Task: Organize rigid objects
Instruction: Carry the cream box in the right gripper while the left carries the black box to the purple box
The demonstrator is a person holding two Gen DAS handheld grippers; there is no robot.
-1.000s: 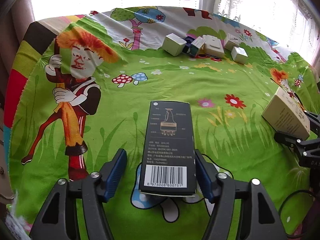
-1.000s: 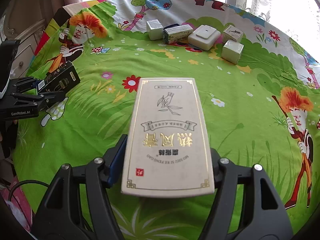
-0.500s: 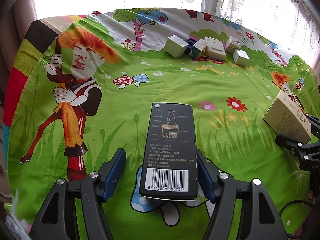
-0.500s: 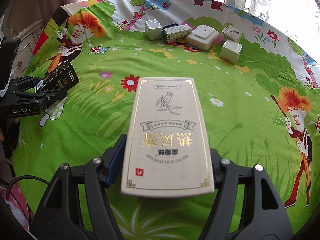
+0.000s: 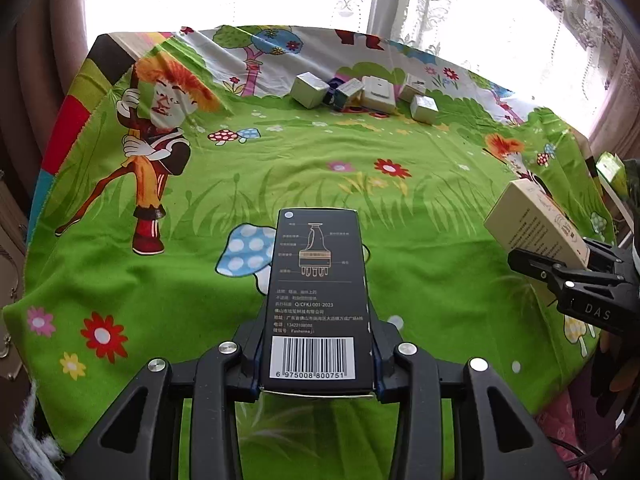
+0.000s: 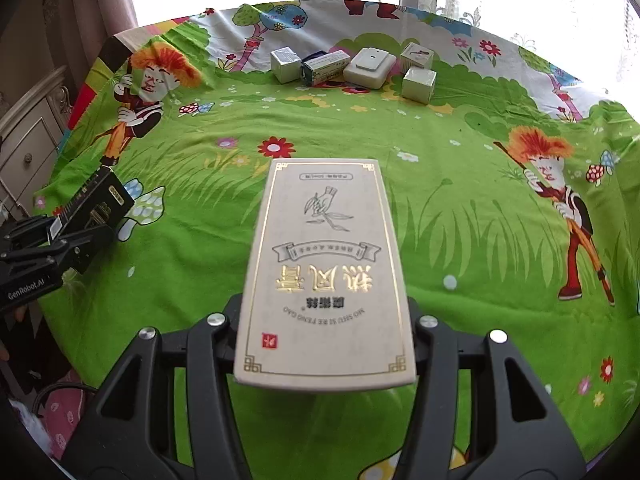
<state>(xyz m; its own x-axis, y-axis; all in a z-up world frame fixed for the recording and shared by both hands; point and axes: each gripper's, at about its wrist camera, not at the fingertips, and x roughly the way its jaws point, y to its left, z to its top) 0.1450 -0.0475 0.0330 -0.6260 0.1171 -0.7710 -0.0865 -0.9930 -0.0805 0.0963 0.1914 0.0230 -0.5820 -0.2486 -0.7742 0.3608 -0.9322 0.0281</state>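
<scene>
My left gripper (image 5: 316, 364) is shut on a long black box (image 5: 316, 292) with a barcode and holds it above the green cartoon cloth. My right gripper (image 6: 324, 336) is shut on a long cream box (image 6: 326, 264) with gold lettering, also held above the cloth. The cream box shows at the right of the left wrist view (image 5: 536, 224). The black box shows at the left of the right wrist view (image 6: 96, 204). Both boxes point toward the far side of the table.
Several small boxes sit in a row at the far edge: a pale cube (image 6: 285, 64), a green-labelled carton (image 6: 326, 66), a flat white box (image 6: 370, 66) and two more cubes (image 6: 418, 84). A cabinet (image 6: 24, 148) stands left of the table. Windows lie behind.
My left gripper closed from open onto the black box and lifted it off the cloth, pulling back. My right gripper holds the cream box almost unchanged.
</scene>
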